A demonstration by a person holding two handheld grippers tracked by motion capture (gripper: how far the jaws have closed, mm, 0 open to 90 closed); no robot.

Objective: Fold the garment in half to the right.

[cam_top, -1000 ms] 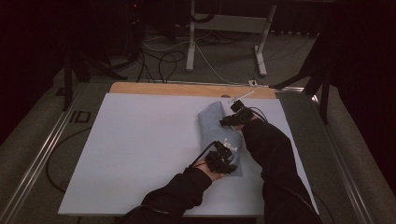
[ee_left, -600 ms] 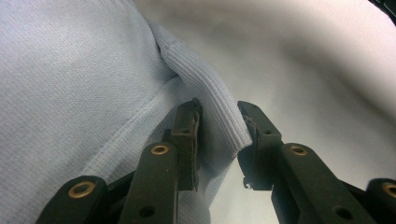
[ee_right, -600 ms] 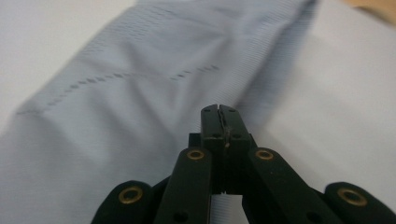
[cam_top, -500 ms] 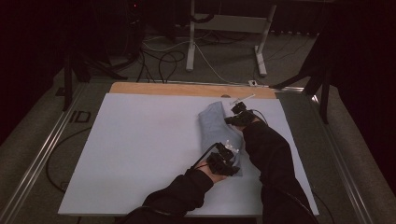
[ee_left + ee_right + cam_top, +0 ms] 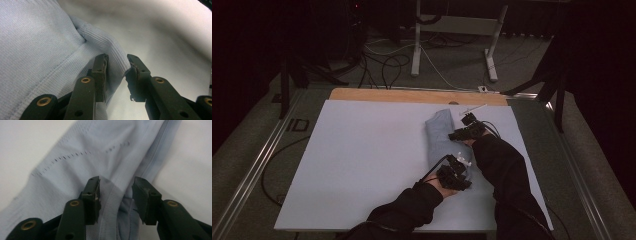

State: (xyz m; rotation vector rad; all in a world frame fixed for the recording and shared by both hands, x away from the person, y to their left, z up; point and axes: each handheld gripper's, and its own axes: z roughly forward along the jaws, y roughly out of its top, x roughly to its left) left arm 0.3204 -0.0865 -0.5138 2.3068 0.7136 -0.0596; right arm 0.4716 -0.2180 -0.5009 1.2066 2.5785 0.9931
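Observation:
A light blue knit garment (image 5: 438, 134) lies folded in a long bundle on the white table (image 5: 362, 155), right of centre. My left gripper (image 5: 458, 160) is at the bundle's near end. In the left gripper view the left gripper (image 5: 117, 63) is open, with the ribbed edge of the garment (image 5: 37, 37) between its jaws. My right gripper (image 5: 454, 134) is at the bundle's far right side. In the right gripper view the right gripper (image 5: 115, 188) is open astride a ribbed band of the garment (image 5: 87, 152).
A wooden strip (image 5: 412, 95) runs along the table's far edge. Behind it are cables on the floor (image 5: 387, 65) and white frame legs (image 5: 489, 50). Metal rails (image 5: 259, 160) flank the table. The left half of the table is bare white surface.
My right gripper has shifted a little nearer along the garment's right side. The left gripper has barely moved.

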